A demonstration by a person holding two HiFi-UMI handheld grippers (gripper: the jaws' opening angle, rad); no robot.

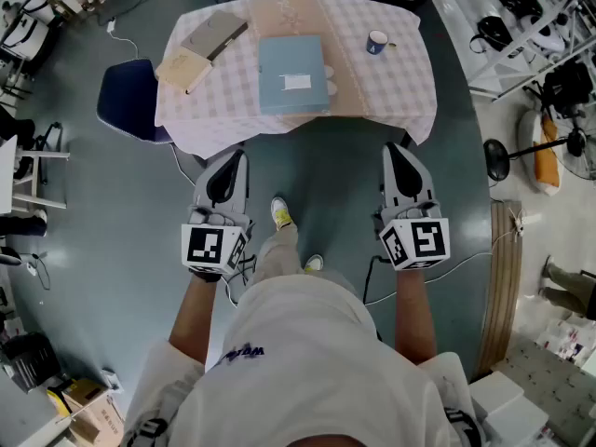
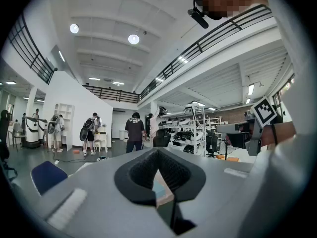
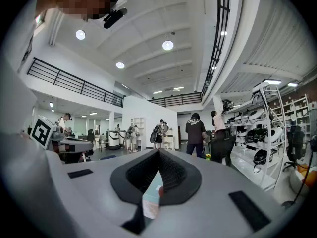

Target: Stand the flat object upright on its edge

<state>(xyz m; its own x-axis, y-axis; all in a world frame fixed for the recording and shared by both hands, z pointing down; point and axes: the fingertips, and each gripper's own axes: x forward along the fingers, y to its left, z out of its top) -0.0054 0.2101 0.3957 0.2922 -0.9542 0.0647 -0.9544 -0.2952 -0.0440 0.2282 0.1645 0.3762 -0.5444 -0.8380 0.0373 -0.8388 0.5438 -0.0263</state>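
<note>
We hold our left tongs (image 1: 238,159) and right tongs (image 1: 395,150) closed and empty just short of the checked-cloth bench (image 1: 391,91), where the flat pale-blue rectangular book (image 1: 293,74) lies mid-bench and may slide on the cloth or topple once tipped.
</note>
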